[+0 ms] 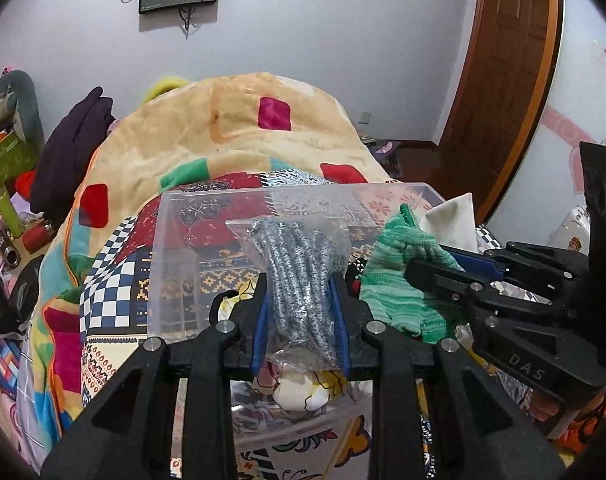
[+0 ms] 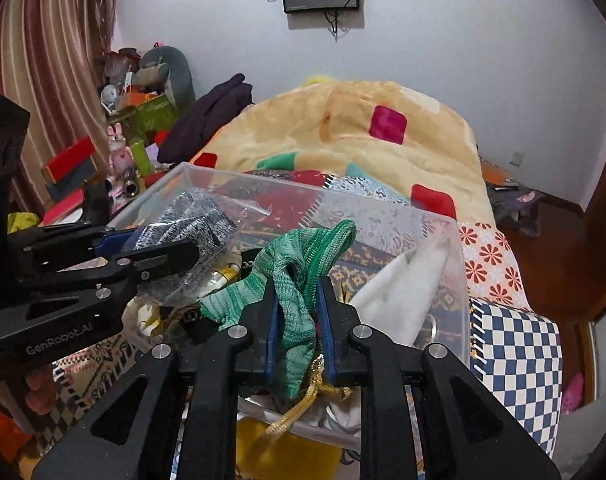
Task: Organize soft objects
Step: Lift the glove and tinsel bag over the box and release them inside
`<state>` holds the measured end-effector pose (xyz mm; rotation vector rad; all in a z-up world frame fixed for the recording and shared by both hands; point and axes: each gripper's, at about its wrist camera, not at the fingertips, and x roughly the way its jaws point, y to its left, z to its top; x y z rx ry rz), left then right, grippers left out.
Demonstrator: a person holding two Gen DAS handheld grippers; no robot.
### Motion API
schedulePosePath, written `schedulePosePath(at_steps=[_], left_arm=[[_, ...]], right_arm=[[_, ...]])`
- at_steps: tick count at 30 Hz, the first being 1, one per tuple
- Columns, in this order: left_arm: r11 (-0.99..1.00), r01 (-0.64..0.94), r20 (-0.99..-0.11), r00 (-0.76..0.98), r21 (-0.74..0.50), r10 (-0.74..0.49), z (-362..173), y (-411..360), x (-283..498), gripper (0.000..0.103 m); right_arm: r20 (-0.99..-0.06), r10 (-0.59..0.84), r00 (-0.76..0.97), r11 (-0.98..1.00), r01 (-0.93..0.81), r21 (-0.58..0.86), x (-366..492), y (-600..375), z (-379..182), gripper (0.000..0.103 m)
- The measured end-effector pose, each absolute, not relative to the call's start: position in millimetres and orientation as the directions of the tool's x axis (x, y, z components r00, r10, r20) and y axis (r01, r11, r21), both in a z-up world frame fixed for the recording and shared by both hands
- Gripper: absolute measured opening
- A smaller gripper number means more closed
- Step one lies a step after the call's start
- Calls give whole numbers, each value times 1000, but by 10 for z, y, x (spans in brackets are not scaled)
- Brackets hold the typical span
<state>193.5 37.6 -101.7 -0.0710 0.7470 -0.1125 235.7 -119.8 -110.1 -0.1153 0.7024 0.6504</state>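
Note:
My left gripper (image 1: 301, 280) is shut on a clear bag of grey speckled knit gloves (image 1: 299, 264) and holds it over a clear plastic bin (image 1: 171, 264) on the bed. My right gripper (image 2: 297, 284) is shut on a green knit glove (image 2: 299, 264), also over the bin (image 2: 459, 264). In the left wrist view the right gripper (image 1: 443, 260) and green glove (image 1: 399, 280) are to the right. In the right wrist view the left gripper (image 2: 175, 248) and bagged gloves (image 2: 191, 220) are to the left. A white cloth (image 2: 407, 292) and other soft items lie in the bin.
The bin rests on a patterned quilt (image 1: 115, 264) with a yellow blanket (image 1: 231, 132) heaped behind. A dark garment (image 1: 75, 148) lies at the left. A cluttered side table (image 2: 123, 148) stands left of the bed. A wooden door (image 1: 503, 80) is at the right.

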Motion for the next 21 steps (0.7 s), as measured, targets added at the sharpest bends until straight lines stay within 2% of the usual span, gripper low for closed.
schedulePosePath(at_steps=[3, 5, 13, 17, 20, 21], left_arm=[[991, 78, -673, 728, -107, -130, -1001, 381, 1918, 32], [991, 76, -670, 730, -111, -131, -980, 391, 1887, 34], [990, 91, -616, 776, -105, -137, -689, 400, 1624, 47], [991, 100, -575, 807, -93, -135, -500, 380, 1420, 62], [990, 106, -562, 815, -96, -142, -411, 371, 1280, 73], [990, 106, -560, 816, -96, -142, -396, 365, 1250, 80]], right_arm=[[-635, 512, 579, 802, -587, 112, 2356, -1208, -1071, 27], [-630, 511, 585, 804, -584, 111, 2340, -1221, -1042, 40], [-589, 504, 632, 817, -571, 86, 2203, -1365, -827, 59], [-556, 513, 654, 821, -563, 94, 2088, -1487, -679, 73], [-533, 513, 673, 827, -554, 95, 1982, -1600, -578, 78], [-527, 513, 678, 829, -551, 97, 1946, -1640, -550, 81]])
